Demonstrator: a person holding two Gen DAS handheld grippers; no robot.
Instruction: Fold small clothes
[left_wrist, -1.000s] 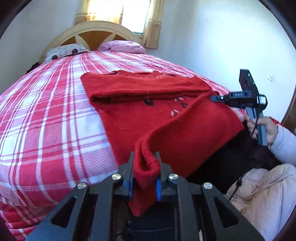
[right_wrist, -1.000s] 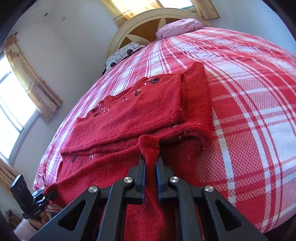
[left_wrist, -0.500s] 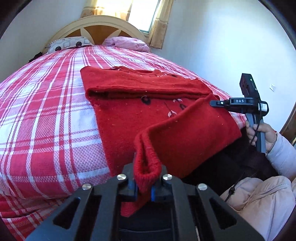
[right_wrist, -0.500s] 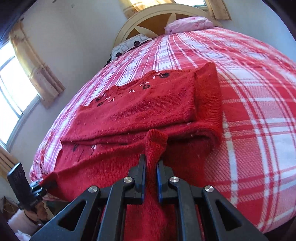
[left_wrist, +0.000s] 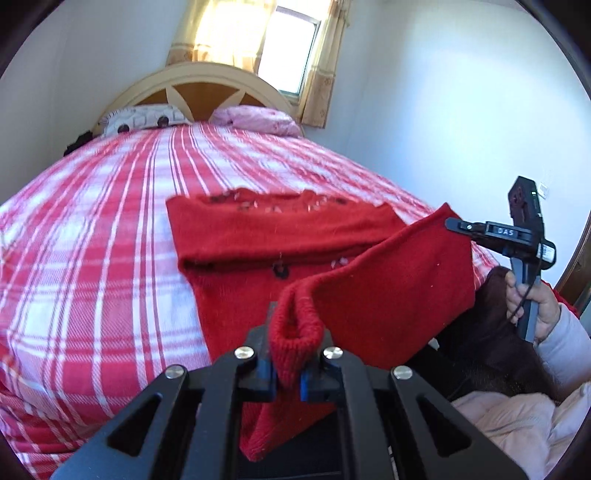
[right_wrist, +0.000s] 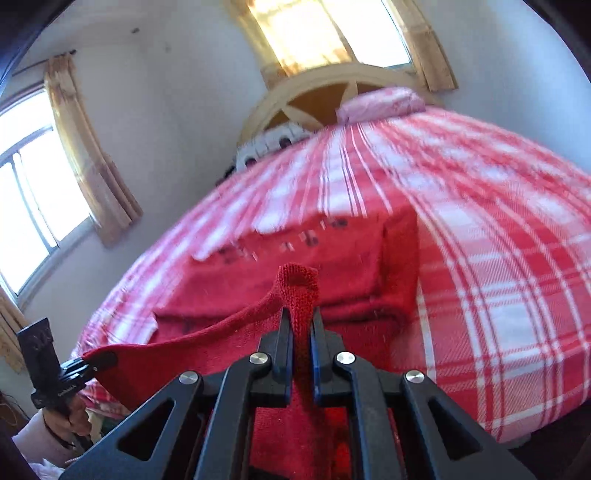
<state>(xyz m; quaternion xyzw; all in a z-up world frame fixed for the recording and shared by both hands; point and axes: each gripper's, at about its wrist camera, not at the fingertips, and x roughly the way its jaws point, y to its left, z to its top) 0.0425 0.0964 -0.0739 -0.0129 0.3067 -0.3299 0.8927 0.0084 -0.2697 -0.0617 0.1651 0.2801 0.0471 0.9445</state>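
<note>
- Left wrist view: left tongs (left_wrist: 286, 369) pinching the near hem corner of a red knit sweater (left_wrist: 258, 236), knit bunched into a loop between the blue pads.
- Sweater lying on a bed (left_wrist: 92, 229) with a red-and-white plaid cover, sleeves folded across the chest, dark motifs along the neckline at the far end.
- Near hem lifted off the bed and stretched as a taut band toward the right tongs (left_wrist: 452, 223), clamped on the other hem corner.
- Right hand (left_wrist: 532, 302) wrapped around the tool's handle, pale sleeve behind it.
- Two pillows (left_wrist: 255, 116) against a cream arched headboard (left_wrist: 199, 79); curtained window (left_wrist: 288, 48) above.
- Right wrist view: right tongs (right_wrist: 300, 325) pressed together on a strip of sweater (right_wrist: 295, 266) hem rising upright between the fingers.
- Hem edge running left and downward to the left tongs (right_wrist: 94, 360), gripping the far corner at the frame's lower left.
- Rest of the garment flat on the bed (right_wrist: 498, 258), blurred.
- Second curtained window (right_wrist: 33, 206) on the left wall.
</note>
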